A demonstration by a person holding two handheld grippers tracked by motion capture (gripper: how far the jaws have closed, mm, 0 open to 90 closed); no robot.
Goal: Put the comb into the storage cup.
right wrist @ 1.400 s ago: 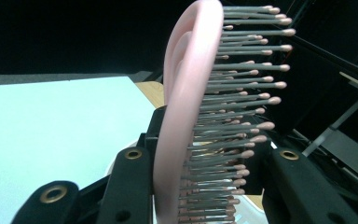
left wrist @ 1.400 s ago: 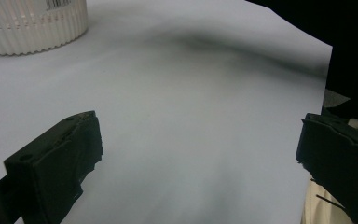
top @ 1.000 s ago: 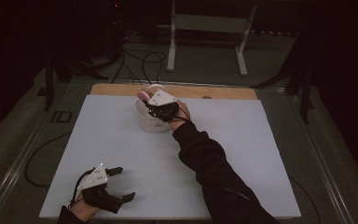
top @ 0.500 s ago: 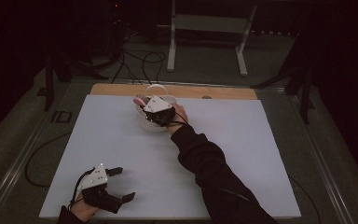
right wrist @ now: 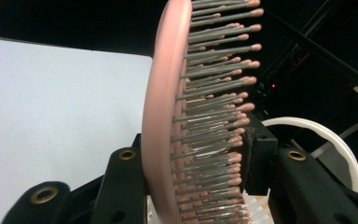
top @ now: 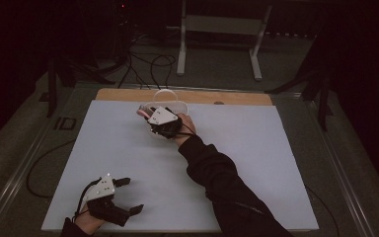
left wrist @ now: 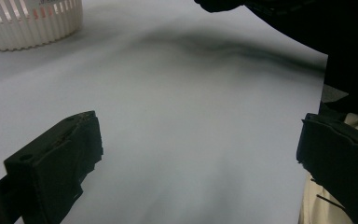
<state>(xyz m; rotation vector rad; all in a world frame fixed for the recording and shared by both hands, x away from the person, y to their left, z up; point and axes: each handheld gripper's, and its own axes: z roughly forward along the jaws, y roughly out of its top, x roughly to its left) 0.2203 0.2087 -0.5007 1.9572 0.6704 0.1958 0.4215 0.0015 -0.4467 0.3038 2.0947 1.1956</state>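
**Pink brush clamped, other jaws wide and idle**

Dark room all around, cables and a metal stand on the floor past the table's far edge, and everything happens on a pale, matte white table with a strip of bare wood along the far side.

Landmark is the white basket, a round plastic one with slatted, ribbed walls and a thin hoop handle, sitting near the wood strip. My right gripper is right at the basket, on its near side, and its jaws are clamped on a hairbrush. Smooth pink oval back, rows of stiff grey bristles with little pink ball tips. In the right gripper view one jaw presses the pink back and the other sits against the bristle side, with the brush head standing up on edge above the basket's rim. In the high view the pink end pokes out just to the left of the gripper.

My left gripper is well away from the basket, down at the near edge of the table. Chunky black jaws spread wide, gripping nothing, just bare tabletop between them.
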